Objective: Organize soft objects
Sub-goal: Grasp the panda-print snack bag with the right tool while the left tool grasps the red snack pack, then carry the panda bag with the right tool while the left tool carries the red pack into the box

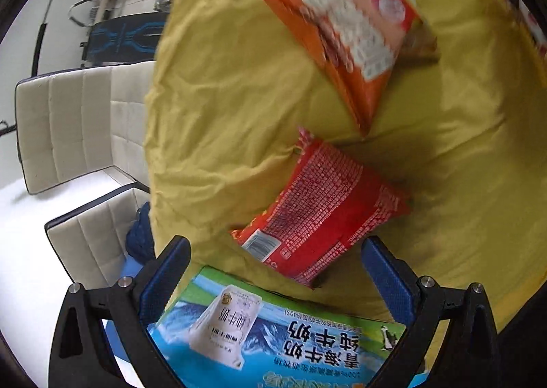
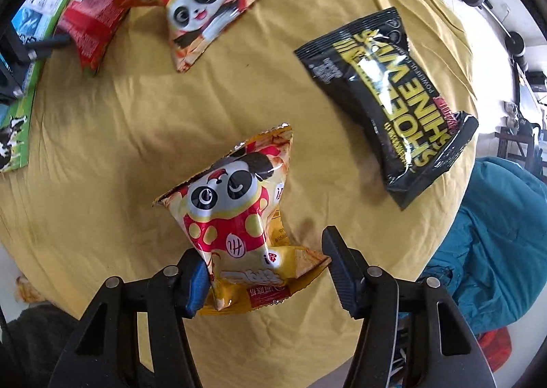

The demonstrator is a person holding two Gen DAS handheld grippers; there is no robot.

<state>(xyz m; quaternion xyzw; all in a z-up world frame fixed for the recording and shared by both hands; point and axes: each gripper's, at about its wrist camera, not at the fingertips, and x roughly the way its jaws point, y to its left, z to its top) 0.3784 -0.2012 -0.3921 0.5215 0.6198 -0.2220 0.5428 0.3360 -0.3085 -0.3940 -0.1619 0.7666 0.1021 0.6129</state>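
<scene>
Yellow cloth (image 2: 136,134) covers the bench, snack bags scattered loose, likely awaiting sorting toward the milk carton box (image 1: 273,336). Right tongs (image 2: 263,271) wide open, straddling the yellow panda snack bag (image 2: 239,217); left pad touches the bag, right pad stands apart, nothing clamped. Left tongs (image 1: 273,271) wide open, empty, above the box, red snack bag (image 1: 321,213) just ahead.

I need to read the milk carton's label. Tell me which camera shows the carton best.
The left wrist view. The milk carton fills the lower frame between the open jaws of the left gripper, with its printed picture and characters legible, though upside down. The right wrist view catches only a green-and-blue strip of it at the left edge.
</scene>
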